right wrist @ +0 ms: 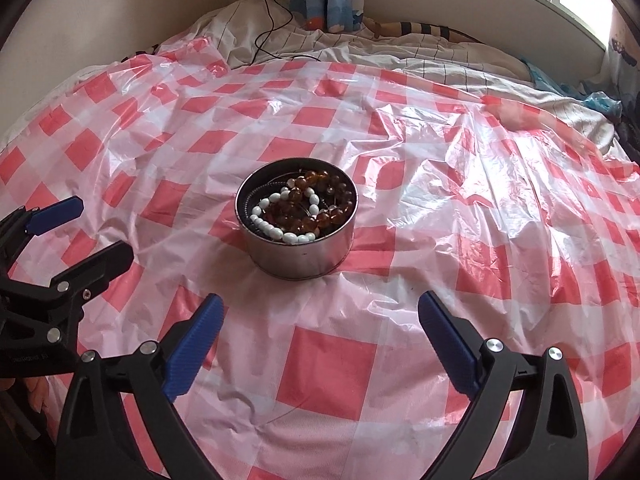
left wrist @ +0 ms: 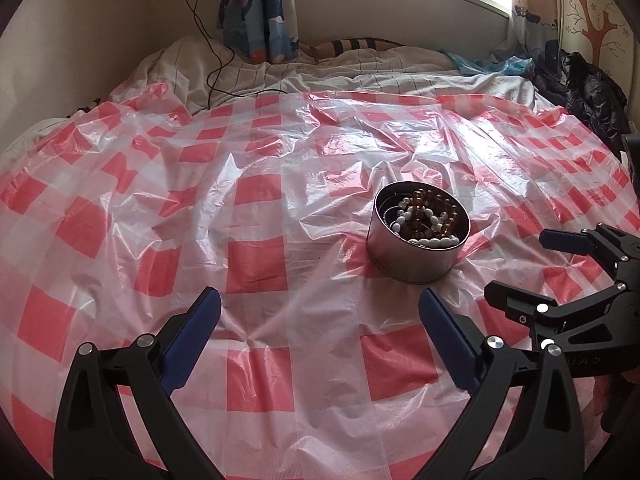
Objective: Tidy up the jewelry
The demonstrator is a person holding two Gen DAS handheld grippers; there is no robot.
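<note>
Tipping threatens the round tin (right wrist: 298, 236) ahead of my empty, spread left gripper (left wrist: 320, 336) and right gripper (right wrist: 320, 336), since slick checked plastic sheet (right wrist: 460, 208) slides and bead strands (right wrist: 298, 210) tangle.

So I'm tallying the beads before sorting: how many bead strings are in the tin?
2 clearly: a white one along the near side of the tin, an amber one behind it. Dark strands underneath may hide more.
</note>
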